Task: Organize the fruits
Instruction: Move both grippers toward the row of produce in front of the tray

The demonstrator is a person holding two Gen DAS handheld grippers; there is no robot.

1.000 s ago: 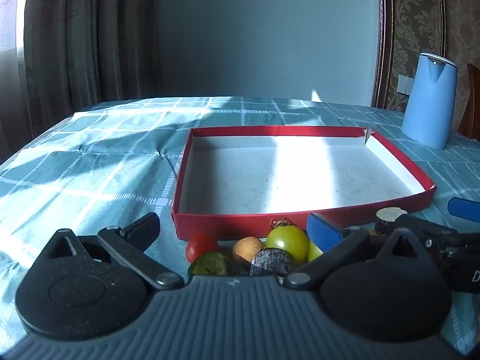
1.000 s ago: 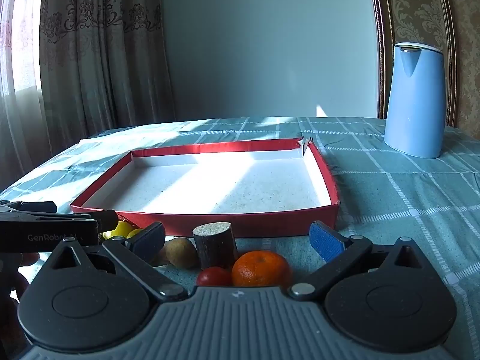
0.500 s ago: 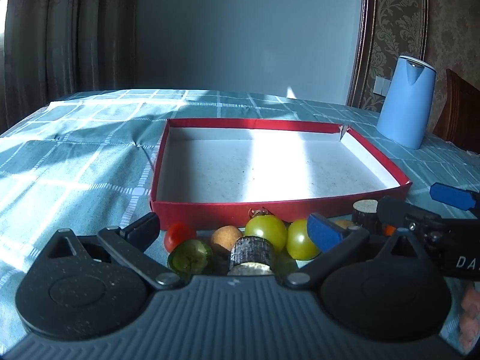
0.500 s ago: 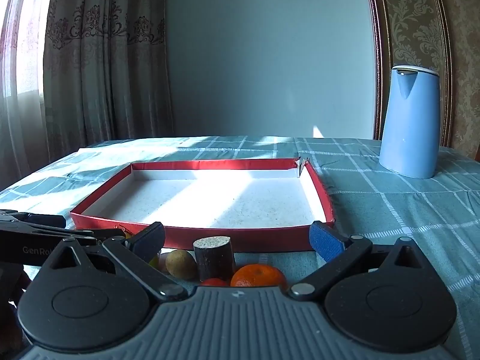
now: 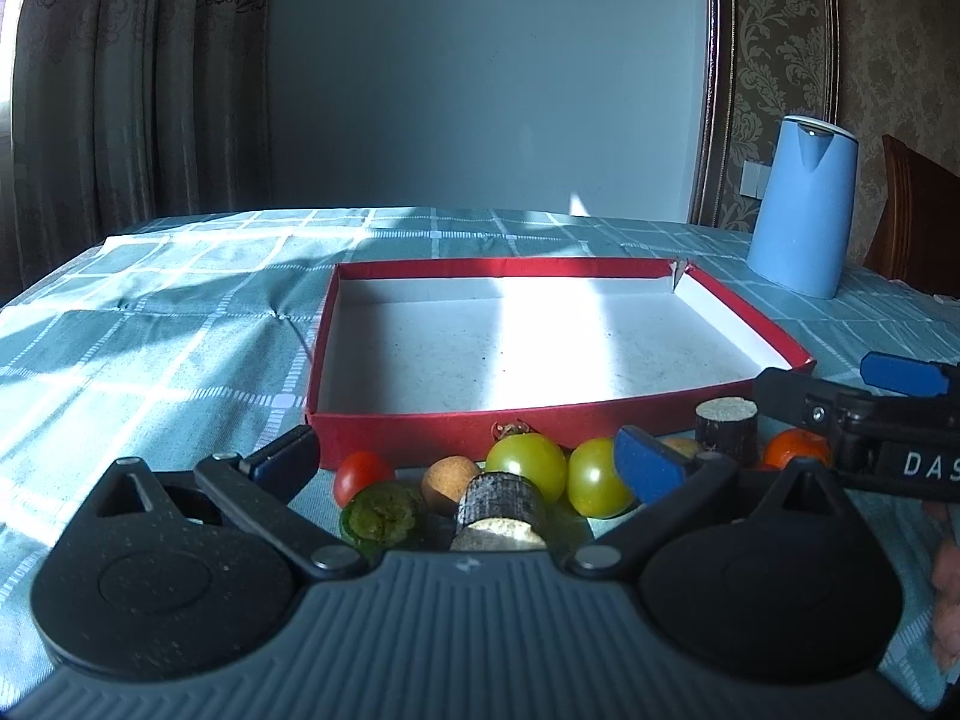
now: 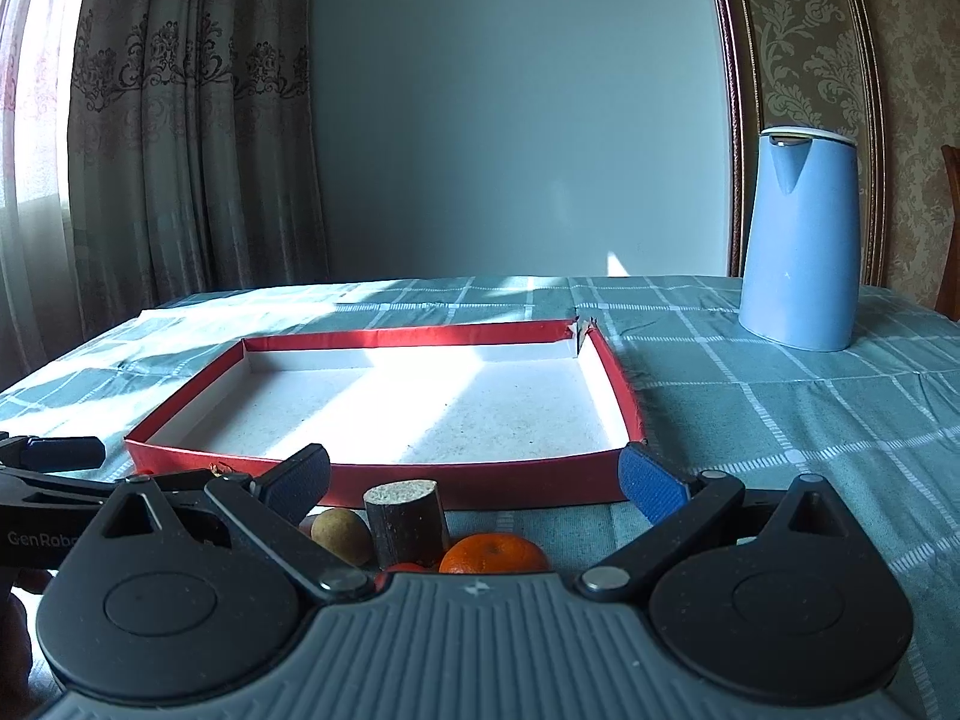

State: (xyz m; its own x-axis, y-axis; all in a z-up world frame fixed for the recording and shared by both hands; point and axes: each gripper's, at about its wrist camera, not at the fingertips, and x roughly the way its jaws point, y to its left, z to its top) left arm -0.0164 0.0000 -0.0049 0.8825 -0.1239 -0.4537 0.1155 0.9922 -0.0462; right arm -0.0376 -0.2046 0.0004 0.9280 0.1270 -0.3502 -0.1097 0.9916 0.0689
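Note:
A shallow red tray (image 5: 420, 423) with a white floor lies on the table; it also shows in the right wrist view (image 6: 480, 480). In front of it sit a red cherry tomato (image 5: 360, 474), a green piece (image 5: 381, 516), a tan ball (image 5: 450, 480), a dark cut log (image 5: 501, 507) and two yellow-green tomatoes (image 5: 528, 462). My left gripper (image 5: 465, 459) is open around this cluster. My right gripper (image 6: 474, 474) is open, with a dark log (image 6: 408, 516), a tan fruit (image 6: 342, 534) and an orange (image 6: 495, 552) between its fingers.
A blue kettle (image 6: 801, 240) stands on the checked teal tablecloth (image 6: 780, 420) at the back right. A wooden chair (image 5: 918, 216) is behind it. Curtains hang at the left. The right gripper's fingers (image 5: 900, 375) show at the right of the left wrist view.
Both grippers have tilted up and drawn back slightly, so the tray sits lower in both views. The fruits have not moved. Both stay open.

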